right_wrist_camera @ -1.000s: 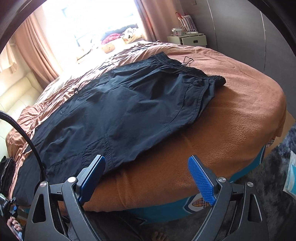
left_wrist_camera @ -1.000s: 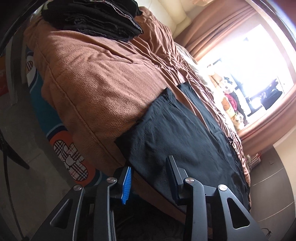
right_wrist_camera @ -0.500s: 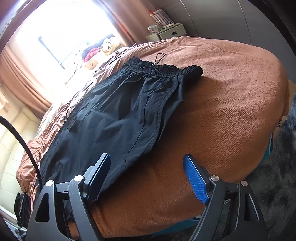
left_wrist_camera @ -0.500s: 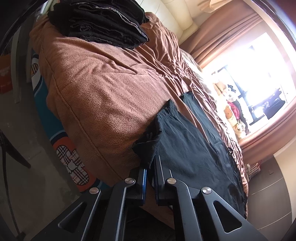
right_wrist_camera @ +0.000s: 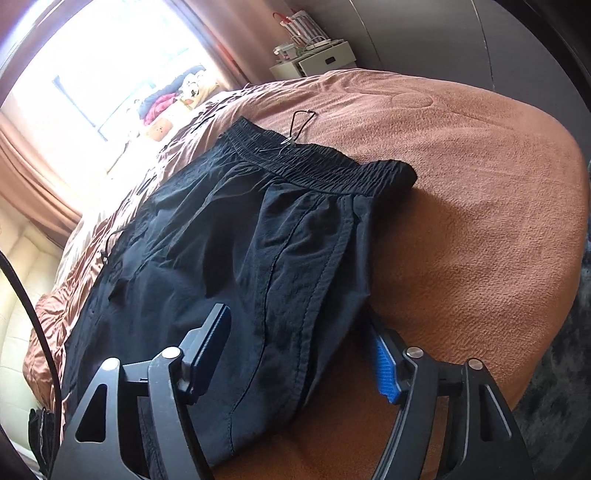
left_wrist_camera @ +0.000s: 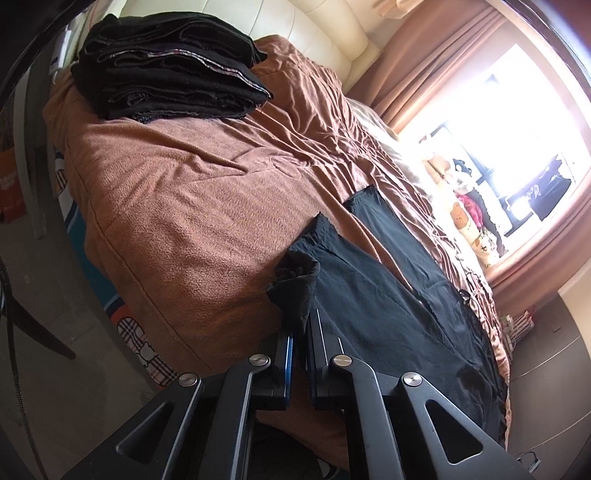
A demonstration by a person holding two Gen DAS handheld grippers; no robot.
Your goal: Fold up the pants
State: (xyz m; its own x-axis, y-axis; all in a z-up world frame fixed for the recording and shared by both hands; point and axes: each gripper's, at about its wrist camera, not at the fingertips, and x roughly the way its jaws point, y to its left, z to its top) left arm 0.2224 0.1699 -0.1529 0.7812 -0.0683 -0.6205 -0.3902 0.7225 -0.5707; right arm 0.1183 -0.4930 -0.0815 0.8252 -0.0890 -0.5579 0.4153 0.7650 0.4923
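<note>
Pants (right_wrist_camera: pixel 229 258), black, lie spread lengthwise on the bed (right_wrist_camera: pixel 480 206), on a brown blanket, with the elastic waistband toward the nightstand (right_wrist_camera: pixel 325 61) end. Left claw (left_wrist_camera: pixel 301 332) is clamped on the hem corner of 1 leg; the cloth bunches up just above the 2 closed fingers and is lifted off the blanket at the bed's near edge. Right claw (right_wrist_camera: pixel 301 350) stands open at the hip side of the pants. Its jaws have just been closing slightly, with the side edge of the pants between them; the pads do not press on the cloth. A stack of folded dark garments (left_wrist_camera: pixel 170 66) sits on the blanket near the cream headboard (left_wrist_camera: pixel 314 33).
</note>
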